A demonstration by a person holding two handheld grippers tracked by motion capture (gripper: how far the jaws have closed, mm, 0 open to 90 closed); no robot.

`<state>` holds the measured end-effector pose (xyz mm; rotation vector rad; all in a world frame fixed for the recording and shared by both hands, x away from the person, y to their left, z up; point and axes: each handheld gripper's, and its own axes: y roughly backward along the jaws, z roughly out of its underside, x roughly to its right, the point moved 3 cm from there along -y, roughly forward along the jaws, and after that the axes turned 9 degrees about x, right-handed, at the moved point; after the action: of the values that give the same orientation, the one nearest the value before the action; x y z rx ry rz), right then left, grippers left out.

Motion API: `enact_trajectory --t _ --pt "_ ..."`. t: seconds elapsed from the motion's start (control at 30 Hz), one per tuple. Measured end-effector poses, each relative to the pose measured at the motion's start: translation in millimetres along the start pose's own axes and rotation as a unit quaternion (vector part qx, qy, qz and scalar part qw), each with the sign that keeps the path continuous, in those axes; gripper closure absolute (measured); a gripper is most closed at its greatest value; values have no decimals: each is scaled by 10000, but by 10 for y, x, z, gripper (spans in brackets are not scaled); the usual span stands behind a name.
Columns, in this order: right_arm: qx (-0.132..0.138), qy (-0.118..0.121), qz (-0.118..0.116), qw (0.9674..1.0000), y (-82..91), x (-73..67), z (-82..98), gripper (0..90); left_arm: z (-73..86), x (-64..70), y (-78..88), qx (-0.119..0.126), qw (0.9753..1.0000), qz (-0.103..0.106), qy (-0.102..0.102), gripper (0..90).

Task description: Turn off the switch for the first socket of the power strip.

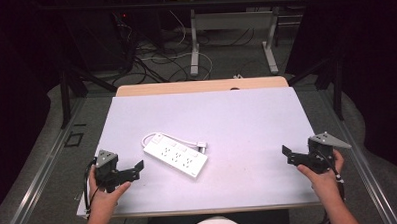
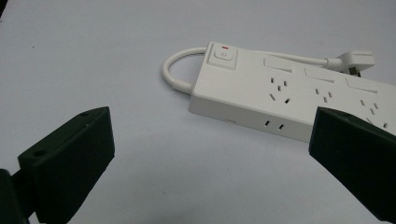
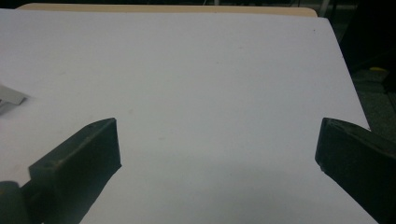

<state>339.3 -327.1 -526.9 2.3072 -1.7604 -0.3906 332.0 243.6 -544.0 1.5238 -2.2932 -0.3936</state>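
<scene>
Ahead of the left gripper's [image 1: 137, 170] jaws, near but not touching them, a white power strip [image 1: 175, 155] lies flat on the white table [image 1: 247, 120]. The left gripper's jaws stand wide apart with nothing between them; in the left gripper view [image 2: 210, 154] bare table surface shows in the gap, and the power strip [image 2: 289, 95] sits just beyond the jaw tips, toward the jaw at that view's right. Its switch end, bearing a rocker switch [image 2: 222, 55] with a small red mark, lies farther from the jaws, with socket rows running along the top face and a pair of slots on the near side wall. A white cable [image 2: 180, 70] loops out of the switch end and runs behind the body to a plug [image 2: 357, 60] resting on the table on the strip's far side.

The right gripper [image 1: 288, 154] is held at the table's opposite side, well apart from the strip, jaws pointing toward it. In the right gripper view [image 3: 217, 149] its jaws are likewise spread wide and empty, with bare table ahead. Each gripper is held in one of the person's hands: left hand [image 1: 105, 193], right hand [image 1: 326, 175].
</scene>
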Motion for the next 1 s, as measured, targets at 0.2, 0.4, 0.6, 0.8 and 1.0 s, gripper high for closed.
enact_trajectory --t 0.2,0.4,0.6,0.8,1.0 --pt "-69 11 -32 10000 3 -50 68 0 8 6 -12 -55 10000 -5 -49 2" --pt "-268 49 -142 9995 -65 -93 108 0 19 -10 -6 -113 9999 -98 16 58" --pt "-173 104 -135 9997 -46 -140 93 0 26 -24 18 -70 9999 -114 37 93" --pt "-167 79 -184 9997 -40 -158 71 3 -4 29 85 22 9999 -116 23 158" --pt "-167 100 -207 9996 -65 -187 79 6 -33 56 113 81 9999 -98 8 200"
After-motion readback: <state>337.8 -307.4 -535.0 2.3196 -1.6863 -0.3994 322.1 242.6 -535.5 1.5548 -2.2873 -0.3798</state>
